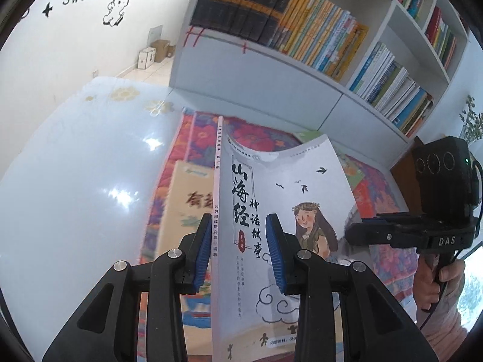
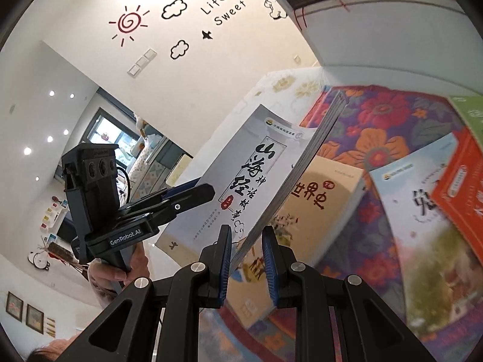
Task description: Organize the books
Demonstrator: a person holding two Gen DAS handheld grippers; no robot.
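Observation:
A grey-white picture book (image 1: pixel 271 199) with a girl on its cover stands on edge above the flowered cloth (image 1: pixel 259 132). My left gripper (image 1: pixel 238 250) is open, its jaws either side of the spine; the left pad (image 1: pixel 203 253) touches the spine. In the right wrist view the same book (image 2: pixel 241 178) is tilted, and my right gripper (image 2: pixel 246 264) straddles its page edge at the lower corner with a gap showing. The right gripper (image 1: pixel 359 235) also shows at the book's right edge. A tan book (image 2: pixel 320 196) lies flat under it.
A white bookcase (image 1: pixel 317 69) full of upright books stands behind the cloth. More books (image 2: pixel 422 199) lie on the cloth to the right, blue-white, orange and green. A glossy white tabletop (image 1: pixel 75 181) extends left. Cardboard boxes (image 1: pixel 154 52) sit on the floor by the wall.

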